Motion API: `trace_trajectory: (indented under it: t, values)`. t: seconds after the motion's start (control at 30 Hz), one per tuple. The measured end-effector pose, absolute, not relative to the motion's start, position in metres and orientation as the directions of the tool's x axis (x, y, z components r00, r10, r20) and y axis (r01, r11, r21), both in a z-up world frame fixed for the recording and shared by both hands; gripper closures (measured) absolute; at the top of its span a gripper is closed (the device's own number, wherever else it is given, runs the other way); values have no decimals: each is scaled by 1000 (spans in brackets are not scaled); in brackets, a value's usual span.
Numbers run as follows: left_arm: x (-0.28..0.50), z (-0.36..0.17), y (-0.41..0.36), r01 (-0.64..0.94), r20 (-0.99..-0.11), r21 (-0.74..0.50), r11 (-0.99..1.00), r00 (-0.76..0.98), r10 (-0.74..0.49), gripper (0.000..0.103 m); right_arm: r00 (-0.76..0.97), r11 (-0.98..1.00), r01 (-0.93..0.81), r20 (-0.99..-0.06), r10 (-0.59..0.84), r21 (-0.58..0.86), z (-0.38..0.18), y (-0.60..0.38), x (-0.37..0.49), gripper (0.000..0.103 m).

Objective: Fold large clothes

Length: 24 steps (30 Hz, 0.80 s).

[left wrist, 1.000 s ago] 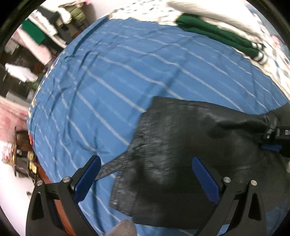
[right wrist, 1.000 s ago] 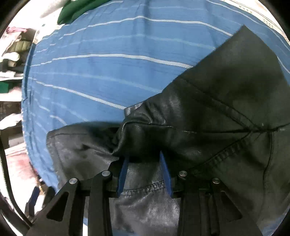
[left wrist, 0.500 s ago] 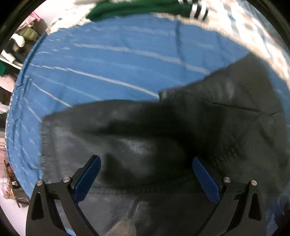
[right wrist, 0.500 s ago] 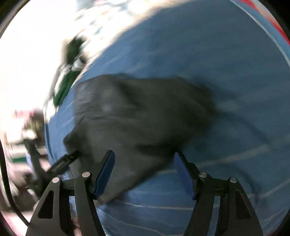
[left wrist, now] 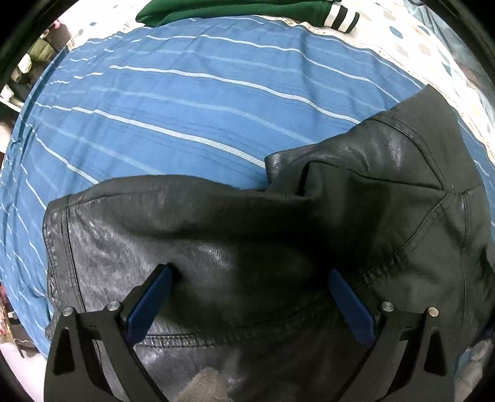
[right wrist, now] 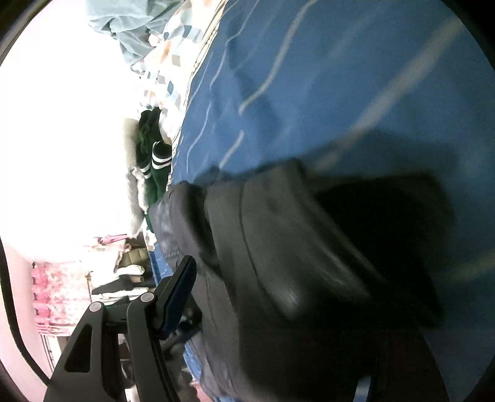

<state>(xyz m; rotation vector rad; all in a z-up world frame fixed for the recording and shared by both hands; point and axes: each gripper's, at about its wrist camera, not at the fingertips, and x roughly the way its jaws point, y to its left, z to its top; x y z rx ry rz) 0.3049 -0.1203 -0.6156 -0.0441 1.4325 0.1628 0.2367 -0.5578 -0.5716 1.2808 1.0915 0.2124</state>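
So the black jacket (left wrist: 278, 247) is lying bunched on the blue striped bed (left wrist: 185, 108), partly folded over itself with a seam running across near the left gripper (left wrist: 250, 278). Left jaws are spread wide, holding nothing, just hovering right over the leather. The right gripper (right wrist: 278, 309) is low and sideways next to the jacket; only one of its fingers shows and the view's blurry, so I can't tell if it's gripping. If I were doing this fold, I'd pinch a hem edge, not the thick middle, since leather is stiff and slippery, then smooth out that hump before creasing. Count: one jacket, two grippers, one green garment (left wrist: 247, 12) with striped cuffs at the far edge.
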Motion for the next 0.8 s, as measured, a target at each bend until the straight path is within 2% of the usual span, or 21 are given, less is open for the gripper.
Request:
trace_trajectory:
  t: [0.03, 0.07, 0.1, 0.2, 0.4, 0.53, 0.63, 0.8]
  values:
    - [306, -616, -116, -136, -988, 69, 988, 131, 87, 0, 520, 343, 419, -532, 668, 841, -570, -556, 242, 38]
    - [308, -617, -117, -134, -987, 71, 988, 132, 89, 0, 523, 347, 414, -531, 666, 842, -567, -553, 248, 57]
    - [309, -616, -119, -131, -987, 73, 989, 132, 90, 0, 523, 345, 410, -527, 669, 844, -565, -552, 251, 70]
    - [313, -613, -124, -114, -986, 77, 990, 137, 92, 0, 541, 357, 383, -521, 661, 852, -549, -547, 255, 83]
    - [335, -612, -141, -61, -980, 49, 997, 191, 60, 0, 576, 407, 288, -496, 650, 867, -483, -524, 256, 87]
    - [354, -615, -145, -69, -978, -18, 997, 207, -4, 0, 563, 545, 186, -543, 623, 818, -430, -490, 278, 87]
    - [354, -608, -130, -135, -981, -77, 988, 189, -51, 0, 528, 650, 96, -592, 609, 754, -399, -452, 304, 87]
    - [296, -567, -62, -358, -965, -190, 914, 240, -107, 0, 465, 717, -45, -621, 632, 696, -353, -389, 322, 87]
